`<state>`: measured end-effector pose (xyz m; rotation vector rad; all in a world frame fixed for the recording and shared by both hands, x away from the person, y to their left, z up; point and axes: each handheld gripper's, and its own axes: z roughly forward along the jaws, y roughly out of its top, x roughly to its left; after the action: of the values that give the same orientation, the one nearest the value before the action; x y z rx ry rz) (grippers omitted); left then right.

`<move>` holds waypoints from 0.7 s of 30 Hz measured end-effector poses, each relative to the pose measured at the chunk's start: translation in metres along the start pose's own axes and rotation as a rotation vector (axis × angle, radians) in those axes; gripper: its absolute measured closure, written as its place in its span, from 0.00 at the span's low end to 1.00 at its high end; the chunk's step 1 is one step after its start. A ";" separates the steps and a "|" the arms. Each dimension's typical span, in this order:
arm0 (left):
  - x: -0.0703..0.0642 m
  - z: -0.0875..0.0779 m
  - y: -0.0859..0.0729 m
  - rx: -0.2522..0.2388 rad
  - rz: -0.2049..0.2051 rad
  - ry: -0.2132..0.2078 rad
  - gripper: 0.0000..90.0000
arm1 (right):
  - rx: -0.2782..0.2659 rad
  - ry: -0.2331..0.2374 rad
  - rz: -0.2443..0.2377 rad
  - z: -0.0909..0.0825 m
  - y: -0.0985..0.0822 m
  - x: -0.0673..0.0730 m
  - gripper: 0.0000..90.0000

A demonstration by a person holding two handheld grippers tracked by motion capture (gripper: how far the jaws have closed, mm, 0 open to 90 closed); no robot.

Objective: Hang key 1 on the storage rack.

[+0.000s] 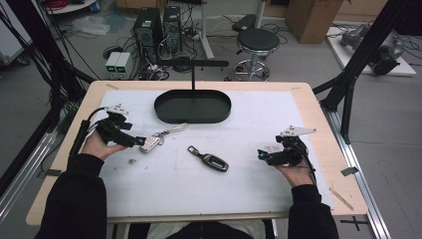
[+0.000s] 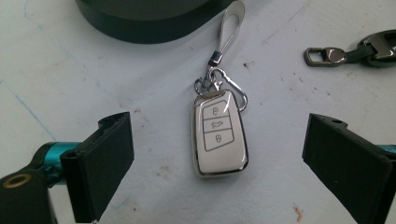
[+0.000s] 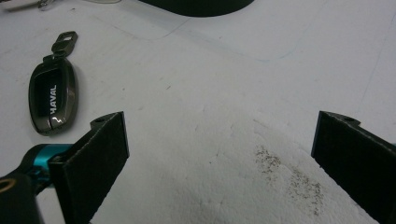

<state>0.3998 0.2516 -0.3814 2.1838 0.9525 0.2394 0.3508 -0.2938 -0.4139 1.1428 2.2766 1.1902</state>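
In the high view, a white mat (image 1: 199, 179) covers most of the wooden table (image 1: 318, 119). Left of centre in the frame, the left gripper (image 1: 141, 141) sits low over the mat, held in the person's left hand (image 1: 99, 144), its tip just beside a white key fob (image 1: 150, 144). In the left gripper view the jaws stand wide apart with nothing between the pads; the white key fob (image 2: 219, 135) lies flat on the mat in the middle of the gap, touching neither jaw. Its metal clip and a pale strap (image 2: 229, 25) run toward the top of that frame, ending just short of the dark oval tray (image 2: 140, 21).

At centre frame of the high view lies a dark key fob (image 1: 214, 162), tilted, with a clasp at its upper-left end, well apart from the white one. The dark oval tray (image 1: 193, 106) sits above both, carrying an upright post with a crossbar.

At the right of the frame, the right gripper (image 1: 261, 154) rests in the right hand (image 1: 293, 172), pointing toward the dark fob. In the right gripper view its jaws are spread wide and hold nothing; the dark key fob (image 3: 51, 95) lies at the left of that frame, outside the jaws, and a patch of dark specks (image 3: 289, 177) marks the mat between them.

Beyond the table, in the upper part of the high view, stand a round stool (image 1: 257, 42) and computer towers (image 1: 159, 27) among cables.
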 end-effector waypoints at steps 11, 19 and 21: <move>0.000 0.015 0.030 0.034 0.055 -0.018 0.10 | -0.002 0.005 -0.003 -0.001 0.000 0.001 0.04; -0.005 0.032 0.049 0.080 0.101 -0.043 0.11 | -0.001 0.011 -0.013 0.000 0.000 0.001 0.04; -0.007 0.038 0.052 0.080 0.109 -0.051 0.11 | -0.001 0.011 -0.014 0.000 0.000 0.002 0.04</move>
<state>0.4403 0.2025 -0.3721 2.3071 0.8289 0.1996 0.3491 -0.2923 -0.4138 1.1207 2.2879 1.1949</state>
